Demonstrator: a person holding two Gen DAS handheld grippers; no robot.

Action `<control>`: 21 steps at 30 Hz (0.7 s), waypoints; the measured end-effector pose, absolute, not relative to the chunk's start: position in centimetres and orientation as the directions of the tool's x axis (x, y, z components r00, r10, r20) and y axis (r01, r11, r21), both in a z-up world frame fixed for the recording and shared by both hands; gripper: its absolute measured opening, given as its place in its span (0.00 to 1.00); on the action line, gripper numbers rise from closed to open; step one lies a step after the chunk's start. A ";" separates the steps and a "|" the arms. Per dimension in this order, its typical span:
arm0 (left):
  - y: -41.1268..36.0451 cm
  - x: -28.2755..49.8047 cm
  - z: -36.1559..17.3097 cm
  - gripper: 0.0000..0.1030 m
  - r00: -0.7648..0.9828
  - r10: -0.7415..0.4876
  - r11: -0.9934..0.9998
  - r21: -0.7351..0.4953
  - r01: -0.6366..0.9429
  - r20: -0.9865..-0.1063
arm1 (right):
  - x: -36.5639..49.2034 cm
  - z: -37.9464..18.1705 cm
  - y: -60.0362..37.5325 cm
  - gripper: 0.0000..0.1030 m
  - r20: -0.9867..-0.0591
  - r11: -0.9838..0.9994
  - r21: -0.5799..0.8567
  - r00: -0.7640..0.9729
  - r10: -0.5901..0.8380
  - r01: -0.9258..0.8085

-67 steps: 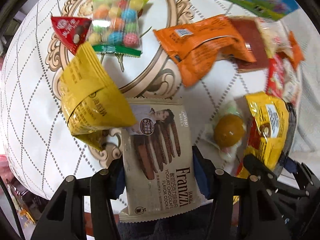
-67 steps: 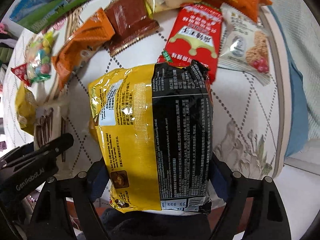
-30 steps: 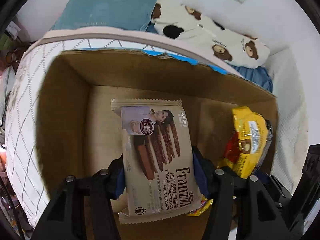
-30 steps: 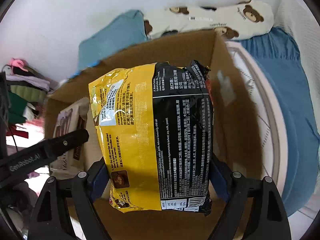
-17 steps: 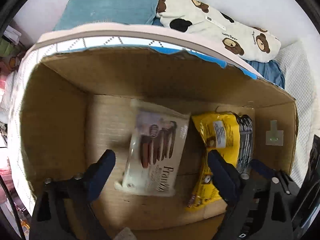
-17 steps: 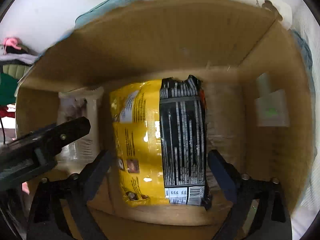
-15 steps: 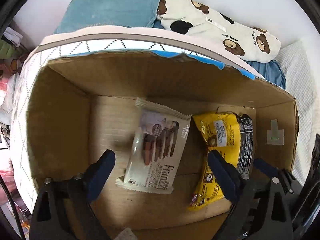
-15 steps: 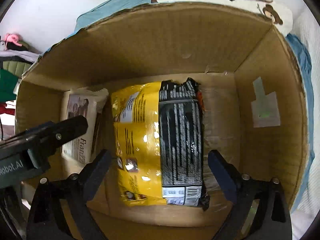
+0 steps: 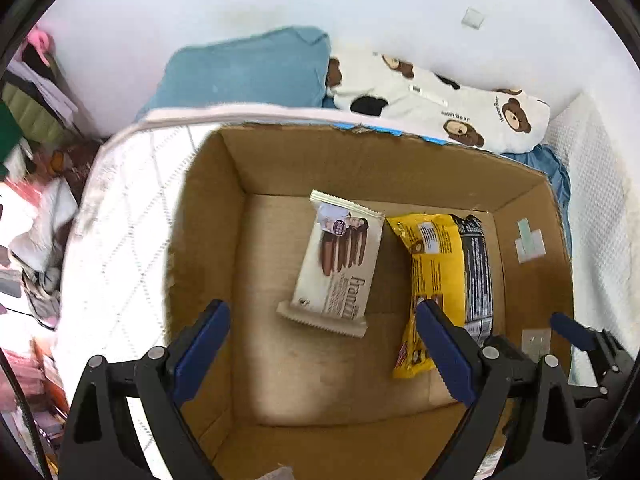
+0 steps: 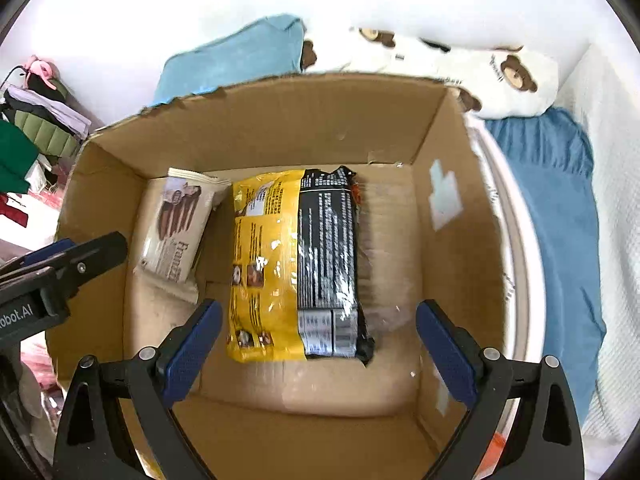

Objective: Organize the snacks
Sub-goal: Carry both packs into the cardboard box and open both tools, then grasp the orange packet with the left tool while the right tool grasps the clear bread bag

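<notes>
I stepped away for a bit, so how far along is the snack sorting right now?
Done: the Franzzi cookie pack and the yellow-and-black snack bag lie side by side on the floor of the cardboard box. In hand: nothing; the left gripper and right gripper hang open above them. Left: no other snacks show here, so I can't tell.

The cardboard box (image 10: pixel 276 128) looks matt and papery, its top edge torn rough. The yellow-and-black snack bag (image 10: pixel 296 264) is crinkled, glossy film catching glare. The beige cookie pack (image 9: pixel 340 264) has a duller sheen. The blue gripper pads (image 9: pixel 202 348) look smooth.
</notes>
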State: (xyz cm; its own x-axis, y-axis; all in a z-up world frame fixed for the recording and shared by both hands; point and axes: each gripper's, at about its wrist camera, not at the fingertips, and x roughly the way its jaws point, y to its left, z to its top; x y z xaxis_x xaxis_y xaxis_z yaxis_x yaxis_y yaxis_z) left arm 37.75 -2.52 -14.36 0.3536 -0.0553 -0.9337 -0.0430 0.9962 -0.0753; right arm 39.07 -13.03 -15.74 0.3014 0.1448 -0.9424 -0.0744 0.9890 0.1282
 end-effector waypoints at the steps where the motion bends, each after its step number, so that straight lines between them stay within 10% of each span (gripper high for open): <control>1: -2.6 37.3 -14.0 0.92 0.368 -0.052 0.997 -0.071 -0.039 -0.929 | 38.5 -15.5 -12.9 0.96 -0.938 0.989 0.127 0.316 0.143 -0.071; 21: -2.7 24.6 -7.7 0.92 0.564 -0.085 0.995 -0.099 0.006 -0.822 | 25.0 -5.1 -15.6 0.96 -0.804 0.988 0.146 0.576 0.147 -0.047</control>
State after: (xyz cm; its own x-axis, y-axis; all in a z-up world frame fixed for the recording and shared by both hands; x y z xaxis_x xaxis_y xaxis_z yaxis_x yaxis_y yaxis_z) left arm 24.65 -2.67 -7.70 0.5639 -0.0846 -0.8215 0.0057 0.9951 -0.0986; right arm 25.01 -15.55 -5.09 0.5765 0.1466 -0.8039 -0.0474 0.9881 0.1462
